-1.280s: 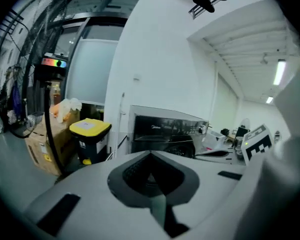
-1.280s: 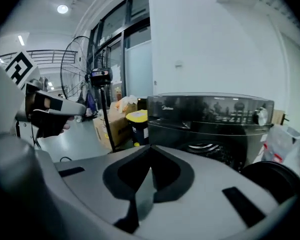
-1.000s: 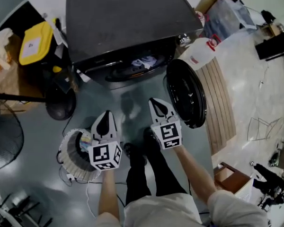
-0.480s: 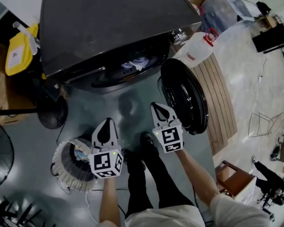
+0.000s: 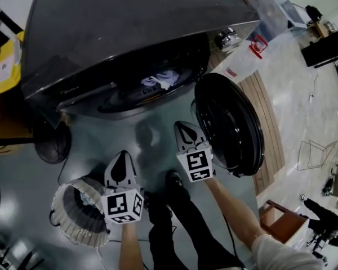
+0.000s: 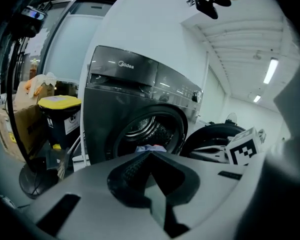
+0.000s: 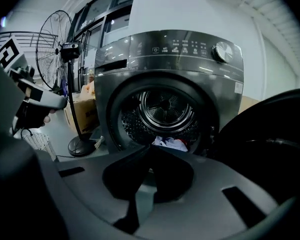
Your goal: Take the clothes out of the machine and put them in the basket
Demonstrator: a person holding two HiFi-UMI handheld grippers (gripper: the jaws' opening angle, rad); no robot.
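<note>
The dark grey washing machine [image 5: 129, 27] stands with its round black door [image 5: 228, 125] swung open to the right. White and blue clothes [image 5: 160, 80] lie at the drum's mouth, seen also as clothes [image 6: 142, 147] and clothes [image 7: 171, 143]. My left gripper [image 5: 123, 153] is shut and empty, held over the floor beside the white ribbed basket [image 5: 73, 207]. My right gripper [image 5: 182, 125] is shut and empty too, in front of the drum opening and next to the door. Both point toward the machine [image 7: 170, 59], well short of it.
A fan base [image 5: 48, 145] stands left of the machine, with a yellow-lidded bin [image 5: 4, 66] behind it. A white jug [image 5: 242, 61] and wooden slats [image 5: 270, 111] lie to the right. The person's shoes [image 5: 174, 181] are between the grippers.
Both grippers have sunk lower and the view has drawn nearer to the machine, which now looks larger. Both stay shut and empty.
</note>
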